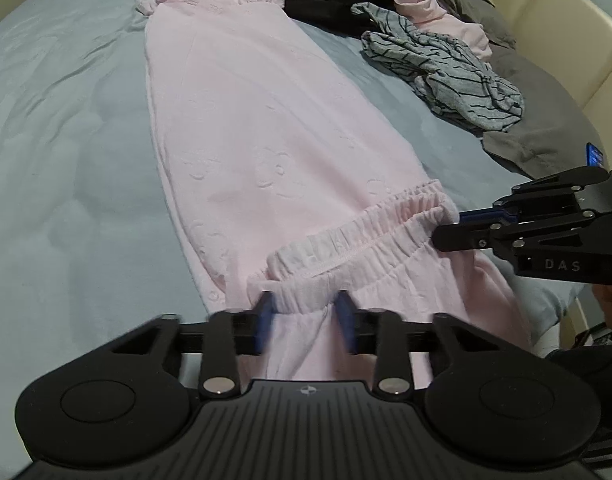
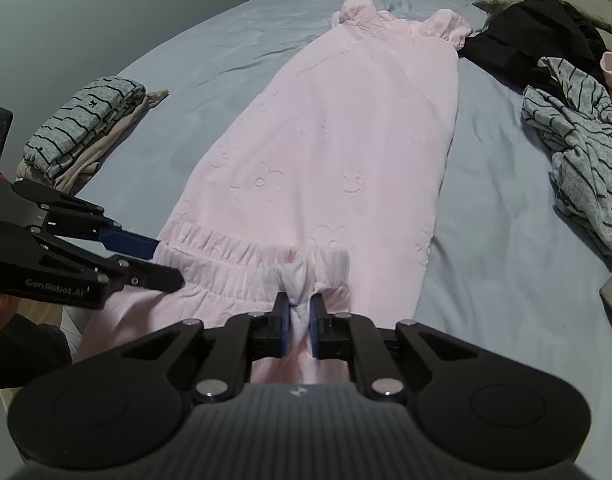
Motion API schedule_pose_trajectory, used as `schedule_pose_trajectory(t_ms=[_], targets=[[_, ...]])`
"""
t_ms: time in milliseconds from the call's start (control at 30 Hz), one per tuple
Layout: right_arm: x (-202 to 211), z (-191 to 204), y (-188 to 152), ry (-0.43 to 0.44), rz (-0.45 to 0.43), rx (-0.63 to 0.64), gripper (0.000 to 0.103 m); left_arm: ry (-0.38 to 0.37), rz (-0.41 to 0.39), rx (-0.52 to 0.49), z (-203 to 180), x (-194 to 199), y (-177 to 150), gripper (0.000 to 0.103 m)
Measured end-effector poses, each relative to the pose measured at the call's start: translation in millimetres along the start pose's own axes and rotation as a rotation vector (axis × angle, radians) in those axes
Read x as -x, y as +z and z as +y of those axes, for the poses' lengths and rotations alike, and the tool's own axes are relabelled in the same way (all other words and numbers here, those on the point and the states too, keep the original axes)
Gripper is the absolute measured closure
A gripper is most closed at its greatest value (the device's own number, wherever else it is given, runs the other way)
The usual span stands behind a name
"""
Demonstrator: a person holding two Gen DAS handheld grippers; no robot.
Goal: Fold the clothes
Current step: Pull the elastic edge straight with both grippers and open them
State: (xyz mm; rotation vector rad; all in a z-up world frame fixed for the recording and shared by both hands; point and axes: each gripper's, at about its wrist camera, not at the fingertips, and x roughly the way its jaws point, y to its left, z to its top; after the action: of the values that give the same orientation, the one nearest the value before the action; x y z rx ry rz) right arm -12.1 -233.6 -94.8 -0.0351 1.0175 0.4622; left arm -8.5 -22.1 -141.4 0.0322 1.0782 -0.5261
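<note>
Pink pants (image 2: 329, 152) lie flat on the blue bed (image 2: 485, 240) (long and soft). The right gripper (image 2: 298, 316) pinches the waistband, and the left gripper (image 1: 306, 316) grips it too, near the other corner.

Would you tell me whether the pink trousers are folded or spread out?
Spread lengthwise: the trousers lie flat along the bed, cuffs far, waistband near.

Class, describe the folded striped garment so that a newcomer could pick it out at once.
Start at the grey-blue bed. Left of the long pink trousers sits a small pile; the folded striped garment tops it. Unlike the crumpled striped garment on the right, it is neatly folded.
</note>
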Motion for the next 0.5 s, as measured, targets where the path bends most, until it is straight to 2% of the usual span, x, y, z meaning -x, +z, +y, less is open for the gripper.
schedule_pose_trajectory(t_ms=[67, 300, 500], targets=[[0.0, 0.0, -0.1, 0.001, 0.001, 0.0, 0.091, 0.008, 0.004, -0.009, -1.3, 0.7, 1.1, 0.087], [2.1, -2.1, 0.1, 0.01, -0.004, -0.002, 0.091, 0.001, 0.002, -0.008, 0.3, 3.9, 1.1, 0.089], [21.5, -6.5, 10.3, 0.004, -0.085, -0.031, 0.092, -0.023, -0.082, 0.019, 3.2, 21.7, 15.1, 0.091]])
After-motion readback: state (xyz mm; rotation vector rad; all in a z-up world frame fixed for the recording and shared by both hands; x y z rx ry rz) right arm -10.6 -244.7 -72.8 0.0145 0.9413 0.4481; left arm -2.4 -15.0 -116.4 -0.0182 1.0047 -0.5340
